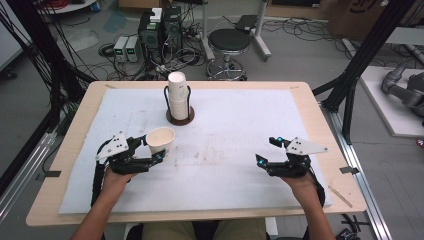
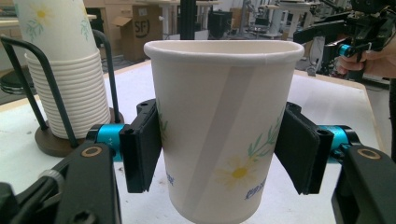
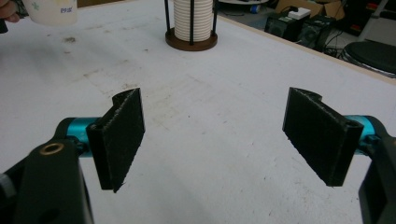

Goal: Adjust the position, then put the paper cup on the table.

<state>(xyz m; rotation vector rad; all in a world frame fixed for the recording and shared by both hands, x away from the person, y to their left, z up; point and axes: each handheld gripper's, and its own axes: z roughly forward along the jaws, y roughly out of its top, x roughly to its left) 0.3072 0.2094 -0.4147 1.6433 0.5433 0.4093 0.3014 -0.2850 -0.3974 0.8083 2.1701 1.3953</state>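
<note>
Count: two hand-held grippers, one loose paper cup, one stack of nested cups in one holder; the number of cups in the stack cannot be read.

The left gripper (image 1: 156,148) sits in the lower left of the high view, clamped on the paper cup (image 1: 160,140), which stands upright with its mouth open to the camera. In the left gripper view the cup (image 2: 223,126) takes the centre of the frame, one black pad pressed to each side of its wall below the rim. A daisy print shows on its lower right. Its base appears lifted off the surface.

The right gripper (image 1: 267,151) is in the lower right of the high view, well apart from the cup, its jaws spread wide with nothing between them. The right gripper view confirms this: bare mat between the two pads, the held cup (image 3: 50,11) at the far upper left.

The cup stack (image 1: 178,95) stands in a dark wire holder (image 1: 180,117) at upper centre of the high view, near the held cup.

Surface: a white mat (image 1: 225,150), stained at centre, on a pale wooden table (image 1: 320,125). Room: grey floor, a black stool (image 1: 228,42), computer boxes (image 1: 160,30) and loose cables beyond the table.
</note>
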